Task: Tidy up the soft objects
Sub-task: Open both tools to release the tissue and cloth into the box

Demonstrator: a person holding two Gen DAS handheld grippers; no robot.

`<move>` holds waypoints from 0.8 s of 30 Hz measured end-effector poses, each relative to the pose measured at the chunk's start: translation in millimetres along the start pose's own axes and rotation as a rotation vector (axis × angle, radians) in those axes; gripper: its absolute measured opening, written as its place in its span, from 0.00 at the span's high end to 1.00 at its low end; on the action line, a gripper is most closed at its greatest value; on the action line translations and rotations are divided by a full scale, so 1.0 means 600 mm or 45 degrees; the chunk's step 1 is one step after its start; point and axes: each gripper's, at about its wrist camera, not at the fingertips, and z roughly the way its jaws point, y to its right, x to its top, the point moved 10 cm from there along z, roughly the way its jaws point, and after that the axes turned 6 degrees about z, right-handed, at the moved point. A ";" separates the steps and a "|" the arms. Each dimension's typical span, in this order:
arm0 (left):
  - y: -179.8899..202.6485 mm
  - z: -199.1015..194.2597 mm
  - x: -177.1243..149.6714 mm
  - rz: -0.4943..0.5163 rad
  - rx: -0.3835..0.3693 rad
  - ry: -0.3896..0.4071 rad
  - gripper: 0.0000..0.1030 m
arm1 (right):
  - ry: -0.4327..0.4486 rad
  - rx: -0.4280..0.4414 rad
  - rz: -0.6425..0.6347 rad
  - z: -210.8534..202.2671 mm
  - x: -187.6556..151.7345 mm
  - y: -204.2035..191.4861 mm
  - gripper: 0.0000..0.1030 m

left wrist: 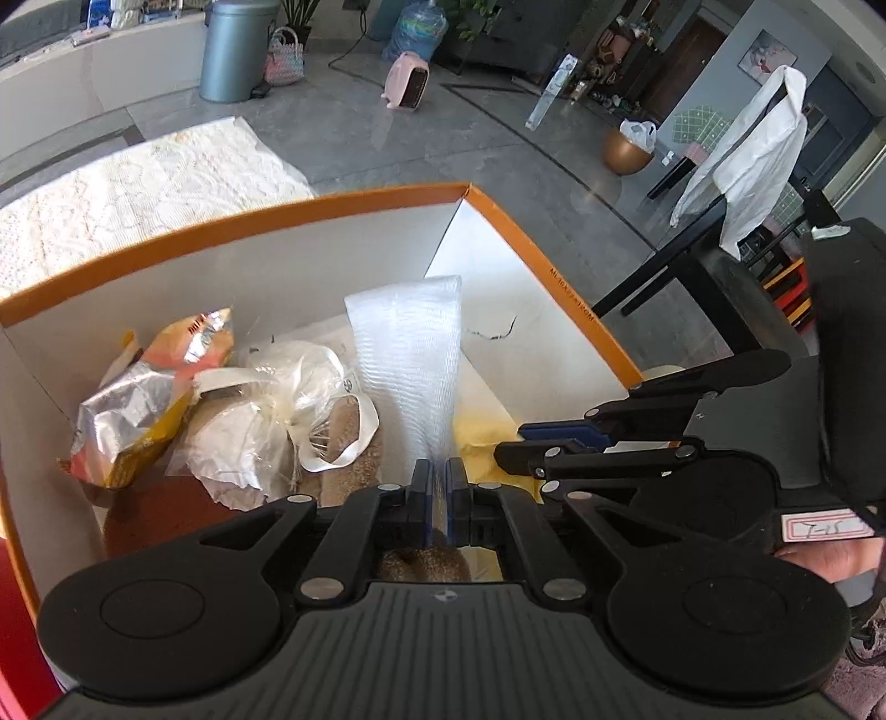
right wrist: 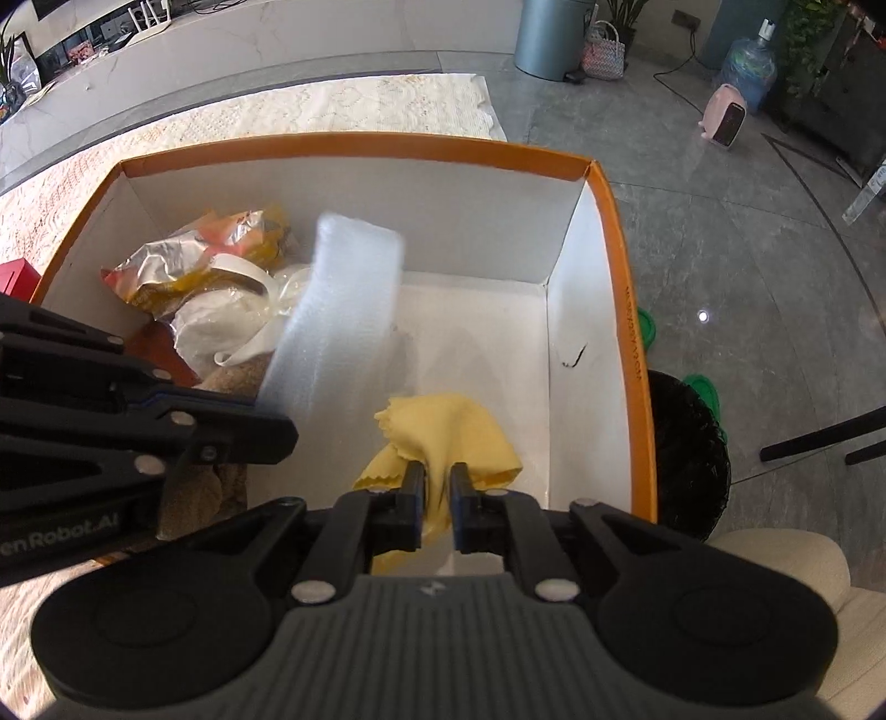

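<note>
An orange-rimmed white box (left wrist: 221,221) (right wrist: 354,145) lies below both grippers. My left gripper (left wrist: 441,487) reaches into it, shut on the lower end of a white bubble-wrap sheet (left wrist: 410,354) (right wrist: 343,310) that stands up from the jaws. My right gripper (right wrist: 436,487) is beside it on the right, shut on a yellow cloth (right wrist: 448,426) that rests on the box floor. In the box's left half lie a foil snack bag (left wrist: 144,399), a clear plastic bag with a white ribbon (left wrist: 266,421) and a brown fuzzy item (right wrist: 221,382).
The box sits on a cream lace cloth (left wrist: 138,188), with a red box (right wrist: 16,274) at its left. A black bin (right wrist: 686,443) stands to the right of the box. Farther off on the grey floor are a pedal bin (left wrist: 235,50) and a pink heater (left wrist: 407,80).
</note>
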 end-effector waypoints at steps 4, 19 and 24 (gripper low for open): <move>0.003 -0.028 0.003 0.006 0.009 0.049 0.76 | 0.020 -0.018 -0.018 -0.011 -0.001 -0.006 0.75; 0.026 -0.183 -0.028 0.040 0.146 0.278 0.67 | 0.209 -0.018 -0.004 -0.129 -0.016 -0.049 0.50; 0.018 -0.265 -0.065 0.094 0.330 0.440 0.67 | 0.361 0.072 -0.019 -0.185 -0.029 -0.117 0.45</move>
